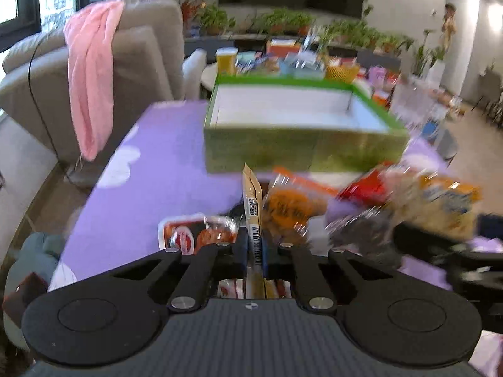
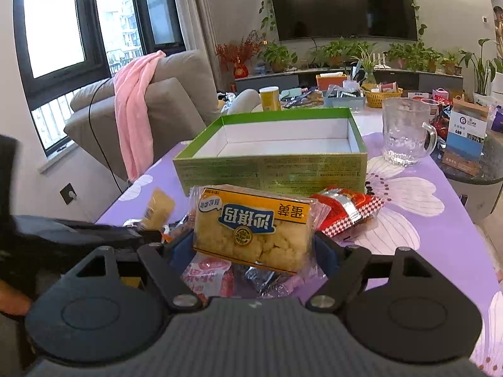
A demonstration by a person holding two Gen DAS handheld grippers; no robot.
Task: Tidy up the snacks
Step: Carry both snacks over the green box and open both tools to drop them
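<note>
Snacks are piled on the purple flowered tablecloth (image 2: 408, 220) in front of an open green box (image 2: 270, 160), which is seen with a bare white inside. A thin beige packet (image 1: 253, 210) is clamped edge-on between the closed jaws of the left gripper (image 1: 254, 248). A yellow-labelled cake packet (image 2: 254, 229) is gripped at its two ends by the right gripper (image 2: 254, 248). A glass mug (image 2: 405, 132) stands just right of the box.

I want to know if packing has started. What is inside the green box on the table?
The green box shows only its bare white floor and walls. The strip of floor just behind the near wall is hidden, so a flat item there cannot be excluded.
</note>
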